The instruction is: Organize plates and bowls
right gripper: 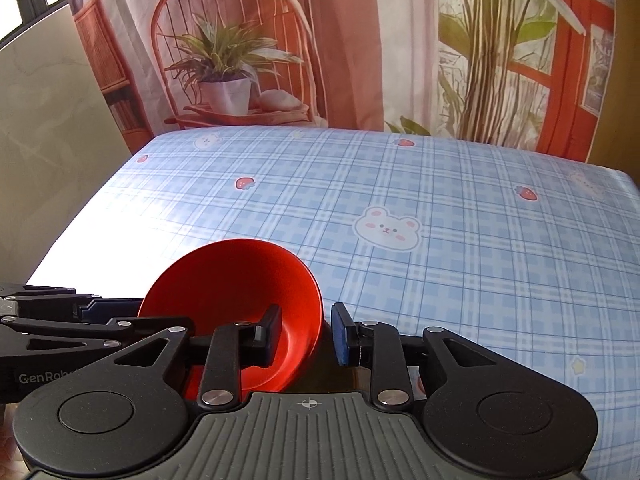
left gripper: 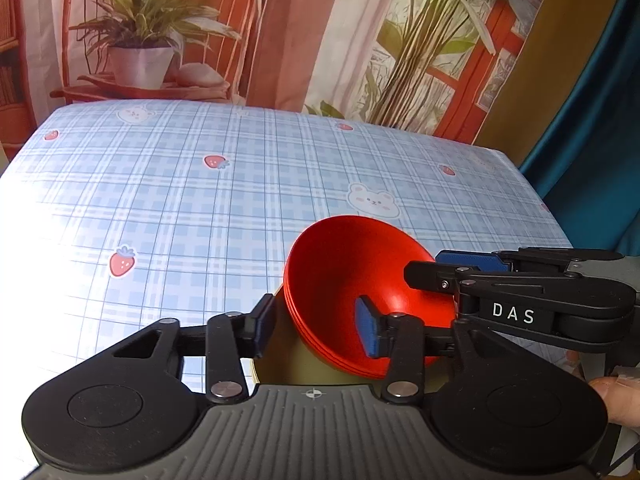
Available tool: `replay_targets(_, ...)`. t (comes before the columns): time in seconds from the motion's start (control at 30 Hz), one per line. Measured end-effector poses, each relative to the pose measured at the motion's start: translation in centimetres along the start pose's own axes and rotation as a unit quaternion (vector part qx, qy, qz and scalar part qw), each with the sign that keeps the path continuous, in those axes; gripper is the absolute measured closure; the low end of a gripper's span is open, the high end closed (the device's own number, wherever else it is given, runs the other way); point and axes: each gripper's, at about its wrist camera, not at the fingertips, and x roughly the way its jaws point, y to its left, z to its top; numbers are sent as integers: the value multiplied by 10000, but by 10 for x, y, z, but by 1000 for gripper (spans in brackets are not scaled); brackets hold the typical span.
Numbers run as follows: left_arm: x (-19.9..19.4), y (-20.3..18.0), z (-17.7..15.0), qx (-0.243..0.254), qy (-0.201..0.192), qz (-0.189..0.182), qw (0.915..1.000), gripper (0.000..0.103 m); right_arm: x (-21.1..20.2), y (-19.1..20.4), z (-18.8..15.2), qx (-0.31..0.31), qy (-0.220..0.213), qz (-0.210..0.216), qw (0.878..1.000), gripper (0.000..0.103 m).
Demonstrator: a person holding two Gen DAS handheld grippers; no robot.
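A stack of red bowls (left gripper: 352, 280) sits tilted on an olive-green plate (left gripper: 288, 364) at the table's near edge. My left gripper (left gripper: 316, 326) is open, its fingers straddling the left rim of the stack, right pad inside the top bowl. My right gripper (right gripper: 306, 332) is open, straddling the right rim of the red bowls (right gripper: 232, 280), left finger inside. In the left wrist view the right gripper (left gripper: 452, 272) reaches in from the right over the rim. In the right wrist view the left gripper (right gripper: 100, 316) shows at the left.
The table wears a blue plaid cloth (left gripper: 200, 184) with strawberries and bears, stretching away beyond the bowls. A printed backdrop (right gripper: 280, 40) with a chair and plants hangs behind the far edge. A blue curtain (left gripper: 592, 160) is on the right.
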Motion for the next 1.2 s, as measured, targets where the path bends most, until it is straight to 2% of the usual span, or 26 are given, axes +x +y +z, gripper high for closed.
replay_targets(0.13, -19, -12, 5, 208, -278, 80, 9994, 40, -18, -5, 4, 26, -203, -73, 9998, 63)
replay_targets(0.23, -34, -20, 10, 300, -490, 140, 9982, 30, -34, -10, 7, 23, -376, -150, 9992, 48)
replay_targets(0.3, -43, -27, 13, 432, -639, 213, 9968, 16, -45, -13, 8, -38, -494, -212, 9985, 40)
replay_targets(0.37, -52, -34, 15, 534, -799, 347, 9948, 8, -57, -16, 8, -53, -609, -242, 9978, 34)
replay_targets(0.43, -63, -38, 16, 574, -939, 425, 9930, 6, -70, -21, 9, -14, -753, -267, 9968, 25)
replay_targets(0.53, -73, -43, 20, 546, -1009, 506, 9921, 1, -88, -28, 9, 49, -974, -337, 9947, 5)
replay_targets(0.57, -76, -45, 21, 534, -1042, 564, 9915, 0, -94, -29, 10, 69, -1037, -370, 9939, 2)
replay_targets(0.97, -121, -60, 12, 630, -1468, 1090, 9811, 0, -155, -40, 4, 283, -1743, -545, 9828, 0)
replay_targets(1.1, -138, -65, 3, 645, -1683, 1258, 9755, 0, -170, -39, -4, 241, -1814, -618, 9812, 0)
replay_targets(1.2, -152, -66, -4, 569, -1809, 1217, 9743, 0, -182, -39, -12, 272, -1845, -624, 9805, 0)
